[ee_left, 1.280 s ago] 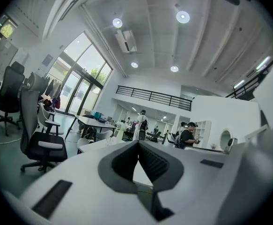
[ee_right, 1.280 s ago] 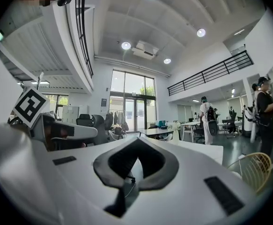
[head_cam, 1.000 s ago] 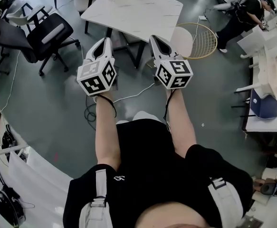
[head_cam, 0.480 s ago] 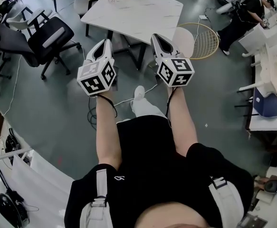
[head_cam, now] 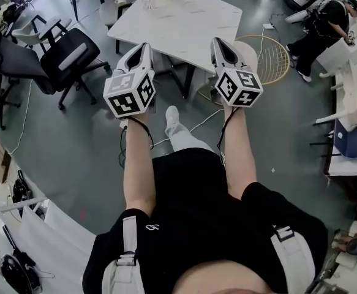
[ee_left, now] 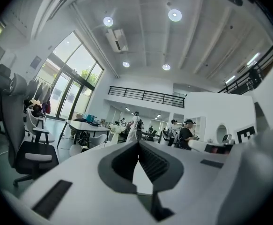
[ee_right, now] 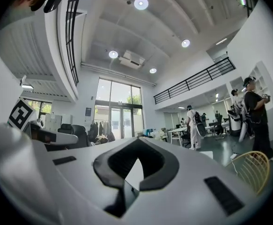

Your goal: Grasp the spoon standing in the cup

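Hovering short of the white worktop (head_cam: 184, 23), left gripper (head_cam: 145, 46) and right gripper (head_cam: 218, 41) both show jaws pressed together on nothing; a small cup (head_cam: 149, 0) stands near its far left edge, spoon too small to tell.

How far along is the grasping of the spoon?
Done: nothing yet. In hand: the left gripper and right gripper are shut and empty, short of the white table. Left: reach the table, find the cup, grasp the spoon; neither is clear here.

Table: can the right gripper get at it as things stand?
Probably yes: the right gripper, fingers shut and empty, is held near the front edge of the table, with nothing between them.
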The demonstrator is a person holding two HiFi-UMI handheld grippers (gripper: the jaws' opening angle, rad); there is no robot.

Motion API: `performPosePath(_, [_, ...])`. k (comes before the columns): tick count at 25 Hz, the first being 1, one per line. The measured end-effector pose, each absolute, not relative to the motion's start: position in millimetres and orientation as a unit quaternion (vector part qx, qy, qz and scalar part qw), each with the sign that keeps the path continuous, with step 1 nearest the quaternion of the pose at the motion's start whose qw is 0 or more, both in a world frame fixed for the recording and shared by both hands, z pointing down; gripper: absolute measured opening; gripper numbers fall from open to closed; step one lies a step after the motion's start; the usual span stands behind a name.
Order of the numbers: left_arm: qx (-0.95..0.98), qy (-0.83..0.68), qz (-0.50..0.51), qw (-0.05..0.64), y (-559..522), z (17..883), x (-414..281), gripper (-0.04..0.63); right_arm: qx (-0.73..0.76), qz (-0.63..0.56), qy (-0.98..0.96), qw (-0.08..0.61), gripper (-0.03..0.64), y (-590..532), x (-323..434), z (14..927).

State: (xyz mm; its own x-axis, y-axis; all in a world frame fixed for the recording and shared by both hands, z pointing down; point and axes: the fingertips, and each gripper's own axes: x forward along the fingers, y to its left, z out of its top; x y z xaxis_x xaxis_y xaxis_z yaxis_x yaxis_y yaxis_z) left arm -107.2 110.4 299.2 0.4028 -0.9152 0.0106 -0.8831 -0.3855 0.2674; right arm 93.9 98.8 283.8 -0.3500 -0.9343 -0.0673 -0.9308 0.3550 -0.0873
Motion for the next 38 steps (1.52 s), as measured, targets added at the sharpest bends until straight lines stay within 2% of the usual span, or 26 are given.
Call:
performPosePath(8, [0.833,-0.536,-0.075,0.118,41,297,-97,0.015,-0.57,-0.035,0.819,0.058,0.006,28,104,296])
performPosePath(17, [0.797,-0.583,-0.092,0.127,-38,320,-108,0.015,-0.556,-0.075,0.828,0.025,0.006,-77,114,339])
performPosePath(25, [0.767,-0.617,-0.057,0.169,-159,361,-104,0.015,-0.511,-0.12,0.851,-0.006,0.006,-206,94,382])
performPosePath(31, [0.759,-0.623,-0.036,0.186,-245,371,-75,0.015,-0.503,-0.153,0.851,0.003,0.006,-292,123,390])
performPosePath(38, [0.76,-0.627,0.024,0.171,-283,376,-68,0.015,-0.488,-0.187,0.852,0.042,0.006,-333,117,401])
